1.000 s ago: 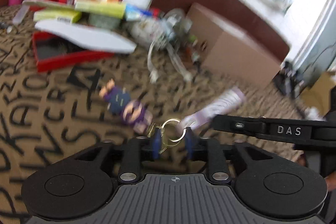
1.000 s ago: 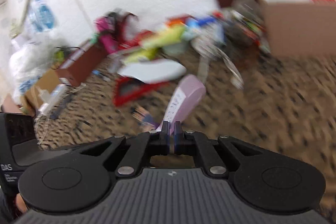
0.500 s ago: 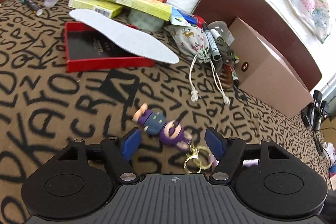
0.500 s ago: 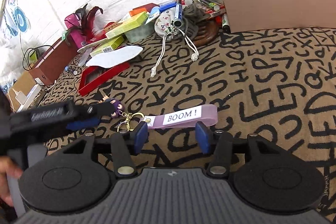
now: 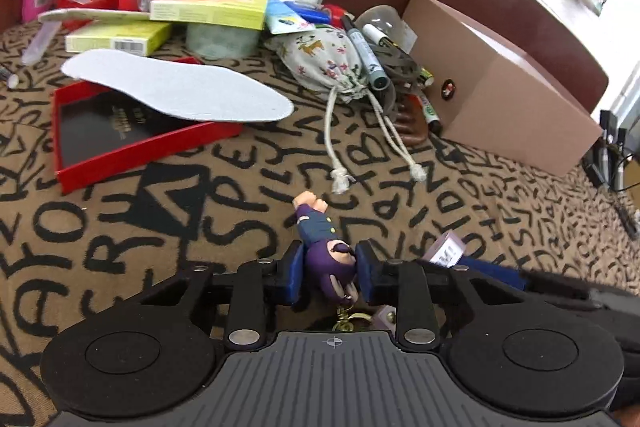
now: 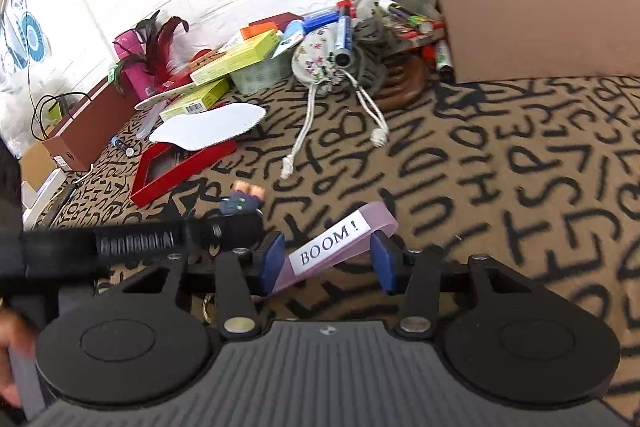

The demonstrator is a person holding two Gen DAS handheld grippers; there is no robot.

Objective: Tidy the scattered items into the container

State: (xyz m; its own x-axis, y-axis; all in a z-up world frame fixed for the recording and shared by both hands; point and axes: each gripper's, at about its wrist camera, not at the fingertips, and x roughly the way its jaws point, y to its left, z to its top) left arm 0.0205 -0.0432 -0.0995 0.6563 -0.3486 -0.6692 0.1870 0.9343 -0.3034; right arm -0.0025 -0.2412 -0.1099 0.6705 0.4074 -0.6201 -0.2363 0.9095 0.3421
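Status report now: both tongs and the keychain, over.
Left tongs closed around figure keychain. Right tongs open, straddling its lilac BOOM strap. Keychain lies on the patterned cloth. Red tray beyond, insole across it.

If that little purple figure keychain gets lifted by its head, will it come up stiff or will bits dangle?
The figure looks like solid moulded rubber, so probably stiff and light. Its gold rings and lilac BOOM strap look loosely linked, so they would likely dangle and swing.
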